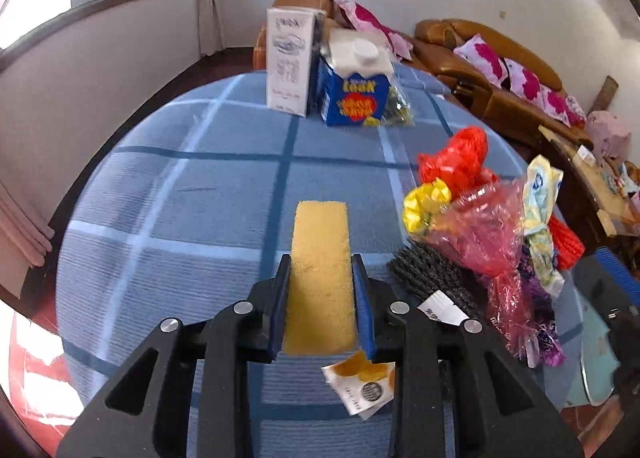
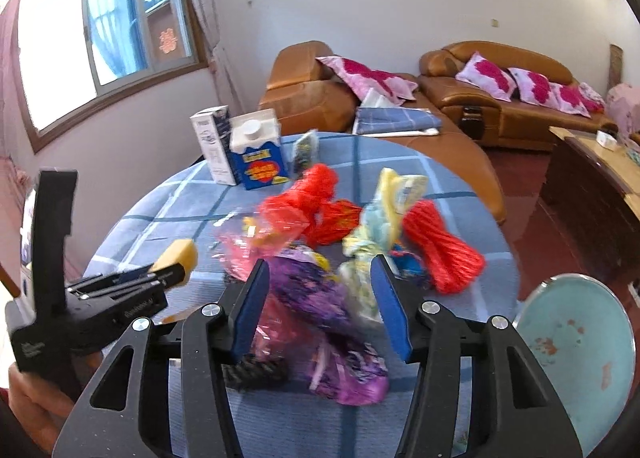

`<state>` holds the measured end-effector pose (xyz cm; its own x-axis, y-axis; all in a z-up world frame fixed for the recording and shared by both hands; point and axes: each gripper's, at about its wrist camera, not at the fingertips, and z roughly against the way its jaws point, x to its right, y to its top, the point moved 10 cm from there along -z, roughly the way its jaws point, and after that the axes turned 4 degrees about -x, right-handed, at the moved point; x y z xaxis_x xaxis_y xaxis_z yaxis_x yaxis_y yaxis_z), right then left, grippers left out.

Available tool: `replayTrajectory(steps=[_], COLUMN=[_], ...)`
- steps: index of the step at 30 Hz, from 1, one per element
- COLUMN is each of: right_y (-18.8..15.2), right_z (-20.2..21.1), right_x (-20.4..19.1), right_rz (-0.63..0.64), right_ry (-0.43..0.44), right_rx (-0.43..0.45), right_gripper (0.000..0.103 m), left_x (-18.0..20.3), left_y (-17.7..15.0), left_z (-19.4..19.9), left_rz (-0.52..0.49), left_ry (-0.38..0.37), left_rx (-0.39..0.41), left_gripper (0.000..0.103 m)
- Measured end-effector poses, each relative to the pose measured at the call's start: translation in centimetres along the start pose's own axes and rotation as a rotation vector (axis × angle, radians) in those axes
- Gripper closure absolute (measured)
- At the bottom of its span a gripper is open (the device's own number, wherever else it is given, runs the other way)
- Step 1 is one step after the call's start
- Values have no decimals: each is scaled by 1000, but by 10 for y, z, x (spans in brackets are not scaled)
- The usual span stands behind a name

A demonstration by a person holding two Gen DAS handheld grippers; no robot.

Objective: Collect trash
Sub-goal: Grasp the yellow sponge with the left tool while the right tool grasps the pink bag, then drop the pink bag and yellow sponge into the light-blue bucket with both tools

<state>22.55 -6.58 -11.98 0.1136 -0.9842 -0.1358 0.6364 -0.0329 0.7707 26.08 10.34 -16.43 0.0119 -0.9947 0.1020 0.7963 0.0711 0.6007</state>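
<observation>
L gripper is clamped on a yellow sponge; both blue pads press its long sides and the sponge sticks out fwd past the fingertips, held above the blue checked tablecloth. From the R wrist cam the same sponge shows at the tip of the L gripper, w/ a hand under its black body.

R gripper has its jaws partly apart, w/ a bundle of crumpled wrappers between them. View is blurred there, so can't tell if the pads actually press on it; the bundle looks lifted off the cloth. The bundle mixes purple foil, pink cellophane and a pale yellow-blue wrapper. In the L wrist cam the same bundle sits just R of the sponge, w/ a yellow crumpled bit and red plastic at its top.

Relative to the sponge:
- Just below it, near the L gripper's R finger, a small white wrapper w/ orange print lies flat on the cloth.
- Just R, a black mesh piece under the bundle.
- Far side of the table: white carton upright, touching a blue carton w/ white cap; a small clear packet beside that.
- Far R, off the table edge: a pale blue bowl.
- Red plastic bags lie on the cloth beyond the bundle.
</observation>
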Motion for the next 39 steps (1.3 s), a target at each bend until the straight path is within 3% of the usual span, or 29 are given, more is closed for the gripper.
replayTrajectory(steps=[9, 15, 17, 24, 30, 39], right_y=[-8, -16, -17, 0, 17, 4], right_z=[-35, -52, -51, -15, 33, 66], right_x=[-38, -43, -43, -38, -9, 52], right_rz=[68, 93, 96, 63, 13, -96], right_ry=[61, 54, 60, 92, 47, -45], right_rx=[-68, -118, -116, -23, 84, 114], right_gripper=[54, 79, 81, 83, 83, 83], left_x=[-39, -47, -48, -43, -29, 16], left_y=[0, -4, -5, -4, -3, -12], left_z=[18, 24, 26, 39, 53, 65], left_rz=[38, 52, 52, 43, 19, -58], left_ry=[58, 60, 59, 57, 53, 14], left_rx=[26, 25, 29, 56, 86, 97], left_gripper=[74, 74, 74, 74, 74, 74])
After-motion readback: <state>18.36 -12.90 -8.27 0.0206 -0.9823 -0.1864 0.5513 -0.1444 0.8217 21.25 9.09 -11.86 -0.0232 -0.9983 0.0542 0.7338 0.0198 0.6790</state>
